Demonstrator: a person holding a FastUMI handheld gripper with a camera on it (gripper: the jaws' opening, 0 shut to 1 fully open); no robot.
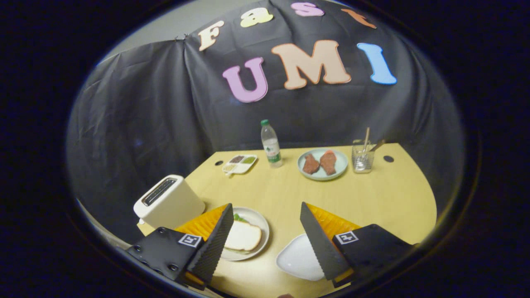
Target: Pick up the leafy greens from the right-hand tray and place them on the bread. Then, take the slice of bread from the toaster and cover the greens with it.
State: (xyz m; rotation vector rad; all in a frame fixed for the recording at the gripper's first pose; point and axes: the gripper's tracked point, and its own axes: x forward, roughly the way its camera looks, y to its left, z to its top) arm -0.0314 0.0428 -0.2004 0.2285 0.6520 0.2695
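**Bread capped over the greens; gripper open above the plate**

The gripper [267, 231] hangs over the pale wooden table [290, 190] with its two fingers spread wide and nothing between them. Taking the round white plate [261, 231] as the landmark: on it lies a white slice of bread [244, 236], and a small tuft of leafy greens [237, 217] peeks out from under the slice's far edge, so the greens appear already covered. The left finger crosses the plate's near-left rim. Just right of the plate sits an empty white rounded tray [296, 258], partly behind the right finger. Left of the plate stands the white boxy toaster [167, 203]; its slot looks dark, though whether it is empty cannot be made out.

By this layout both placements look done, and the task seems at or near its end. The next move, I judge, is merely to draw clear without nudging the slice.

The top slice looks soft and pale-crusted, lying flat and a little askew.
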